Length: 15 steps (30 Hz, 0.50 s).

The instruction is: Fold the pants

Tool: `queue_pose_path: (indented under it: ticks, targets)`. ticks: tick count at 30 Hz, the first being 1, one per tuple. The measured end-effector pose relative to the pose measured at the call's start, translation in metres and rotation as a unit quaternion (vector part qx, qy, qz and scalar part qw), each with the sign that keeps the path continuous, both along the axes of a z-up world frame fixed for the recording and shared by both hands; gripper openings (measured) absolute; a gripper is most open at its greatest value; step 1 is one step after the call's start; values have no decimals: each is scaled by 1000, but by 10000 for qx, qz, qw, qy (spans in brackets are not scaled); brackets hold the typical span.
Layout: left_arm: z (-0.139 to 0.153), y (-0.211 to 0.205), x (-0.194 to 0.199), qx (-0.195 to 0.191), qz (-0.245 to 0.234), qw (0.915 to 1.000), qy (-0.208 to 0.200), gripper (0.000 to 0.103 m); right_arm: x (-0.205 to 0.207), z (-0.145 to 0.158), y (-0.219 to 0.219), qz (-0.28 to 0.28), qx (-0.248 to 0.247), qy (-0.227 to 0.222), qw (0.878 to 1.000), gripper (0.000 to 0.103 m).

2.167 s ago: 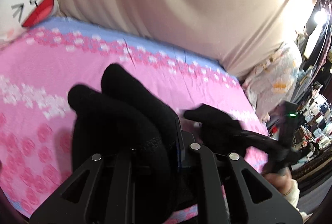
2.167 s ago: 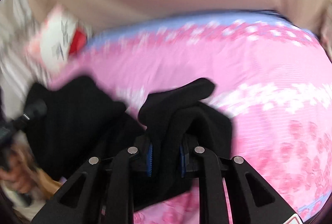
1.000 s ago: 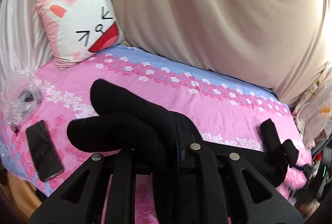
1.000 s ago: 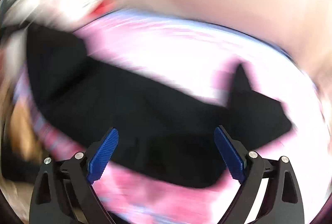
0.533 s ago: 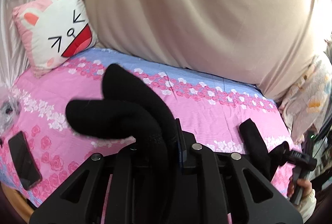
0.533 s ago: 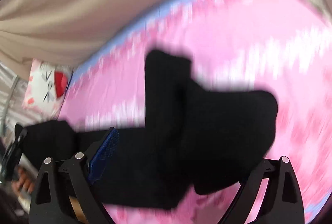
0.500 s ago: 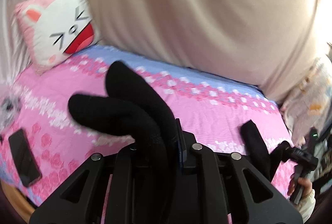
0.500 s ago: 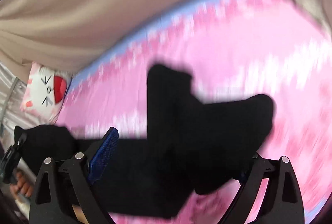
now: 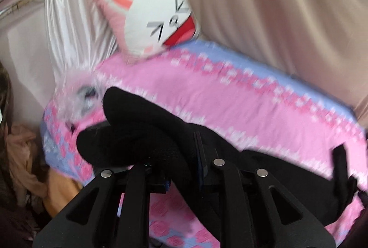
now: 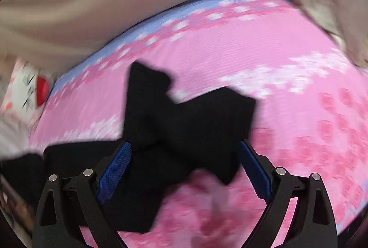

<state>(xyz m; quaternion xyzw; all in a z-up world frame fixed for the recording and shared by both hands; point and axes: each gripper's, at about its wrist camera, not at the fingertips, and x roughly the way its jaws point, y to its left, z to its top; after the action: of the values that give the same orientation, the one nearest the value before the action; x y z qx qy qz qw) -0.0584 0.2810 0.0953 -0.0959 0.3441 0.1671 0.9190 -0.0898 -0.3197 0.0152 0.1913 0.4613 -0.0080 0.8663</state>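
Left gripper point(image 9: 184, 160) pinches a bunched fold of the black pants point(image 9: 147, 123), cloth bulging ahead of its fingers; right gripper point(image 10: 184, 167) spread wide, gripping nothing, pants point(image 10: 184, 123) lying crumpled between and beyond its fingers on the pink bedspread point(image 10: 264, 50).

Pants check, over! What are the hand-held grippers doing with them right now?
Left hand-held gripper clamped on black pants. Right hand-held gripper wide open over them. Pants crumpled on pink bedsheet; nothing blocking.

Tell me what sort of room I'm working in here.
Most likely a bedroom: the black pants lie on a bed with a pink flowered sheet, a cartoon cat pillow leans at its head, and beige curtains hang behind.
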Motion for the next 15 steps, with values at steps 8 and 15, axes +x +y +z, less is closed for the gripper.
queue_pose_path:
  ticks: [8,15]
  targets:
    - [-43,48,23,-320,665,9943,764,18,63,39,-2,380,755,-918,9922,92]
    - [-60,76,-12,-568,325,9899,1257,19,-6,55,-21,240,689,-808,9941,92]
